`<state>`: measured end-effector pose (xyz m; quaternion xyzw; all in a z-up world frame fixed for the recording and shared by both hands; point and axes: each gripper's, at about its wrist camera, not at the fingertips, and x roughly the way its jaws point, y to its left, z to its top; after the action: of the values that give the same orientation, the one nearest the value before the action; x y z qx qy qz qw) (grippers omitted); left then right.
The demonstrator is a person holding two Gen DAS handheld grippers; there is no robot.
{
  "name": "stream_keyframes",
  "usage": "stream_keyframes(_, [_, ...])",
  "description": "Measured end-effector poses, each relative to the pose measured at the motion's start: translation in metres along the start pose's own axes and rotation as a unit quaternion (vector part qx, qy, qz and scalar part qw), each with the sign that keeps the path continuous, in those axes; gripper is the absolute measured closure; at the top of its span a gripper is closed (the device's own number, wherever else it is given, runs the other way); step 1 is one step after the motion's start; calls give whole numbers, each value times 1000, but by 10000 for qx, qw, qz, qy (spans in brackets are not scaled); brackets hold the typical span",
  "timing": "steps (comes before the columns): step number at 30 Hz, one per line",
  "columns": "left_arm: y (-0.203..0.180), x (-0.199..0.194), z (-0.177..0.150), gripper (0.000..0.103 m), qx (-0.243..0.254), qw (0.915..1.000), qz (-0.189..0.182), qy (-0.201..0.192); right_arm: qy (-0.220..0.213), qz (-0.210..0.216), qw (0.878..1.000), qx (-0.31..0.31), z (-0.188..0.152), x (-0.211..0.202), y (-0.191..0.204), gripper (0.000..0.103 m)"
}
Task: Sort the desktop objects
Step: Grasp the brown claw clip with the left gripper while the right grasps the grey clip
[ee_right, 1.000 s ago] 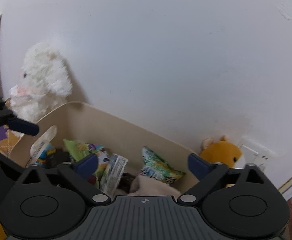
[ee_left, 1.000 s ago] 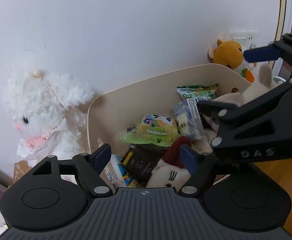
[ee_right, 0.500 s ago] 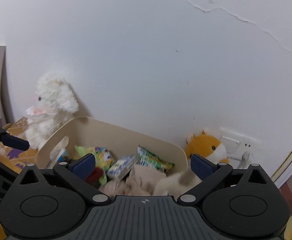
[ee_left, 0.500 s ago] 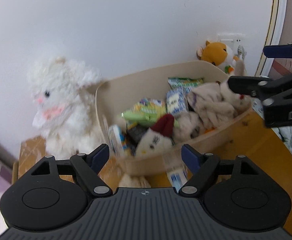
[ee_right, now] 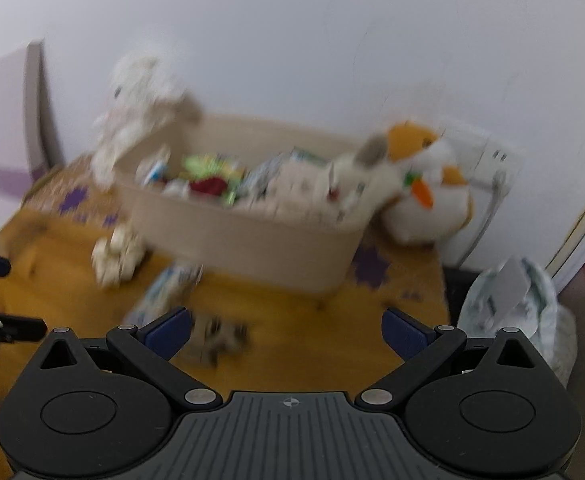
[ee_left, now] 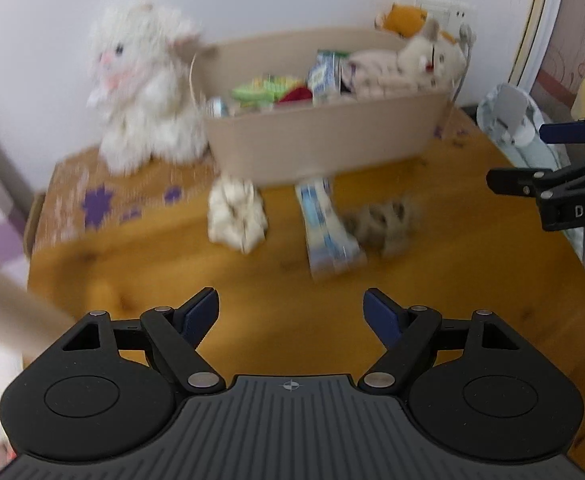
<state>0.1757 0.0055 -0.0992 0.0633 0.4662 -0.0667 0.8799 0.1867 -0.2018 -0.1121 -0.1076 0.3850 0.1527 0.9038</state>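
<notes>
Sorting partly done, three items left on the table.

Bin (ee_left: pixel 324 148) already loaded with snack packs and plush toys; cream toy (ee_left: pixel 234 216), packet (ee_left: pixel 328 228) and brown toy (ee_left: pixel 384 220) lying just before it. Left gripper (ee_left: pixel 291 312) and right gripper (ee_right: pixel 286 330) both spread wide, empty, above the table (ee_left: pixel 432 280).

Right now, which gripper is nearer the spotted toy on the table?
Right. The right gripper has the spotted toy just ahead of its left finger; the left gripper sits farther back, with the toy well ahead.
</notes>
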Motion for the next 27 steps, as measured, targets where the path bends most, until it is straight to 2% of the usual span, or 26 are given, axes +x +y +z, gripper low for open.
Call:
stream_keyframes(6, [-8, -6, -49, 22, -517, 9982, -61, 309, 343, 602, 9969, -385, -29, 11, 5, 0])
stream_keyframes(13, [-22, 6, -88, 22, -987, 9930, -21, 654, 371, 1144, 9899, -752, -38, 34, 13, 0])
stream_keyframes(19, [-31, 26, -101, 22, -1213, 9895, 124, 779, 296, 1378, 9817, -1281, -35, 64, 19, 0])
stream_keyframes(24, [-31, 39, -98, 22, -1520, 9851, 443, 677, 173, 1496, 9786, -1404, -34, 85, 26, 0])
stream_keyframes(27, [-31, 45, -94, 22, -1671, 9827, 494, 625, 56, 1448, 9786, -1461, -33, 96, 30, 0])
